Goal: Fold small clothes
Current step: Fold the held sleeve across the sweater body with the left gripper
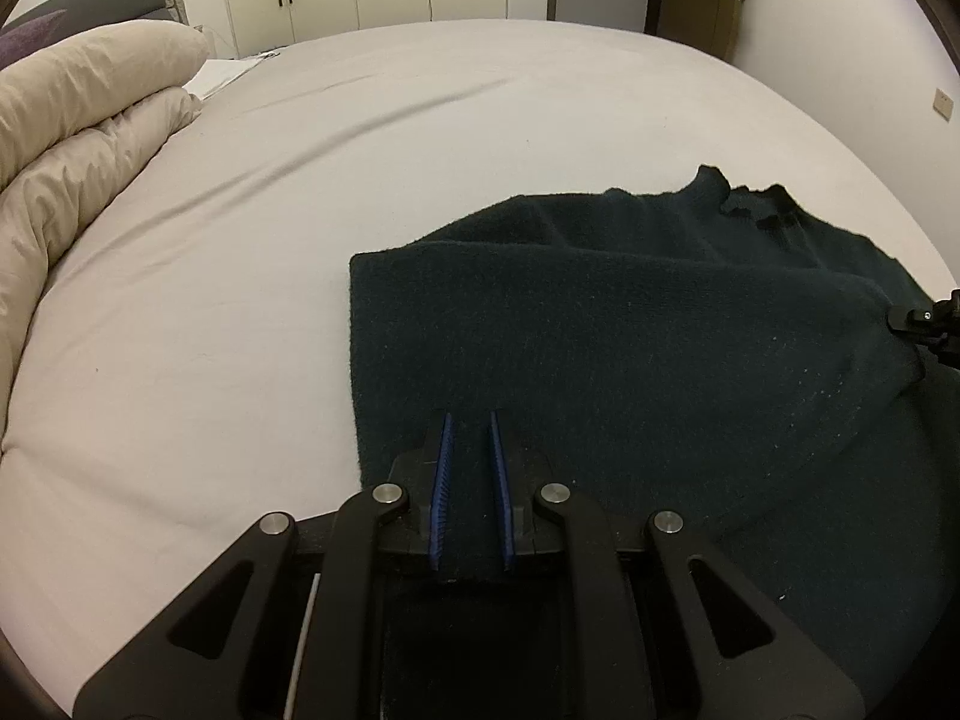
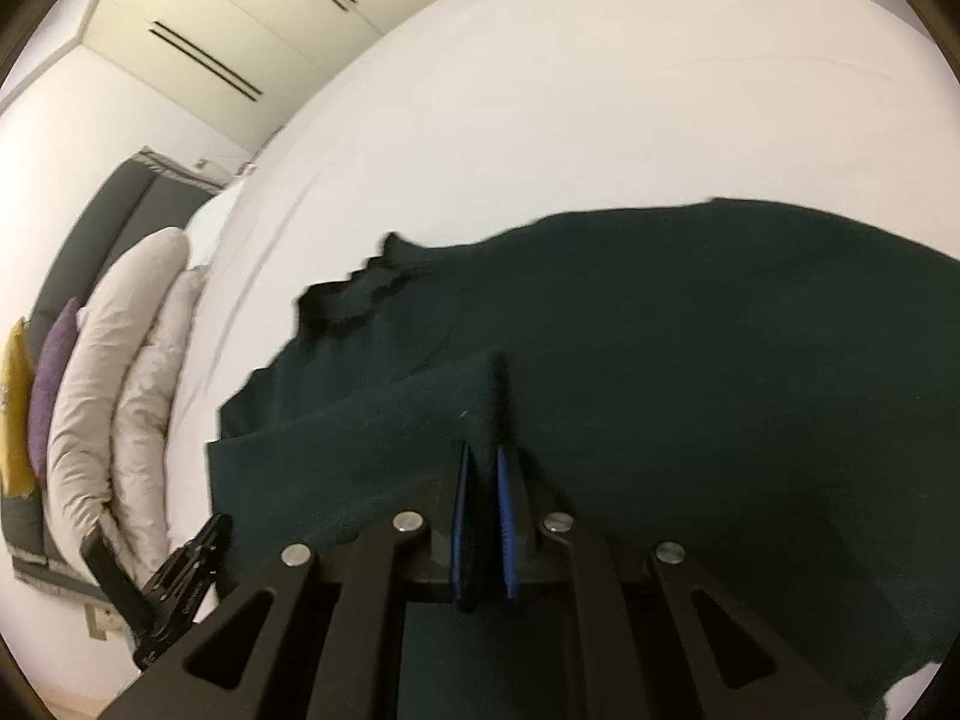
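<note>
a dark green knit sweater (image 1: 630,324) lies on the bed (image 1: 372,138), which is covered by a pale sheet, at about 3 o'clock from the middle of the left wrist view. one layer is already turned over the body, with a straight folded edge at the left and the ragged neck end at 1 o'clock. the left claw (image 1: 470,480) holds its blue pads close together with dark cloth running between them, so it appears to be clenched on the near hem of the sweater. in the right wrist view the right claw (image 2: 483,516) likewise has a raised ridge of the same fabric running into the narrow gap between its pads, so it seems to be grasping the sweater too; that view is blurred and tilted. the tip of the right claw shows at 3 o'clock in the left view, touching the cloth.

by the look of it, the fold is partway: one side is laid over, and both claws grip the near edge, probably to carry it towards the neck. the garment is not yet a compact bundle. a rolled beige duvet (image 1: 84,114) lies at 10 o'clock, well apart.
</note>
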`<action>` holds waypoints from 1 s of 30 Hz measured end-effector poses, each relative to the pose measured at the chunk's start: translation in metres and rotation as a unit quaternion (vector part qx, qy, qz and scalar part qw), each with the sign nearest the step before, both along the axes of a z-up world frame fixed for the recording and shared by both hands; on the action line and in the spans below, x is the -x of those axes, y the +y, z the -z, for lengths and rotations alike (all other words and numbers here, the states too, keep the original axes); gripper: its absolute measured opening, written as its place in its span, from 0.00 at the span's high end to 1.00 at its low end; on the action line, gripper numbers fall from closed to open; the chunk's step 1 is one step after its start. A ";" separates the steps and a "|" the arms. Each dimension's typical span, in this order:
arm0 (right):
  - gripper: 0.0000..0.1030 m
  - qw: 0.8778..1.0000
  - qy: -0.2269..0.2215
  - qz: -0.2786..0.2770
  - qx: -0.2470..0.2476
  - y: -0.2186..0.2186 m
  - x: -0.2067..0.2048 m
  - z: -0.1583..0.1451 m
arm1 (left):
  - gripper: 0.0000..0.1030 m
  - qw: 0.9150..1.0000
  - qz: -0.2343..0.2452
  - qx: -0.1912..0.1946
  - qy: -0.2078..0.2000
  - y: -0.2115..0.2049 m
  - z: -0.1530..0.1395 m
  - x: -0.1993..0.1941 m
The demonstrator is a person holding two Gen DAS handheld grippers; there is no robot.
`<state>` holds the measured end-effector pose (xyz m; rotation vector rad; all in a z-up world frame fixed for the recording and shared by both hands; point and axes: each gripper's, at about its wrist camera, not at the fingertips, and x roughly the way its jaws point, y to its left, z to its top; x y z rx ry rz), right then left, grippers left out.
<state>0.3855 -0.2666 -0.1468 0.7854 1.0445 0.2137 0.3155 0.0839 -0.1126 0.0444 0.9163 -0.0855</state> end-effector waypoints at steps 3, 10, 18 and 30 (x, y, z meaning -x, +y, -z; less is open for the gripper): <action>0.92 1.000 -0.002 0.001 -0.028 0.001 0.007 0.002 | 0.88 1.000 0.003 0.006 -0.002 0.002 -0.003 0.001; 0.72 0.996 0.009 0.023 -0.089 0.004 0.012 0.010 | 0.88 1.000 0.011 0.003 0.004 0.004 0.001 0.001; 0.91 0.999 0.002 -0.010 -0.041 0.019 0.008 -0.005 | 0.88 0.999 0.030 -0.013 0.018 0.004 0.001 -0.001; 0.91 0.997 0.022 -0.009 -0.074 0.002 0.019 0.019 | 0.88 0.995 0.060 -0.048 0.064 0.010 -0.003 0.004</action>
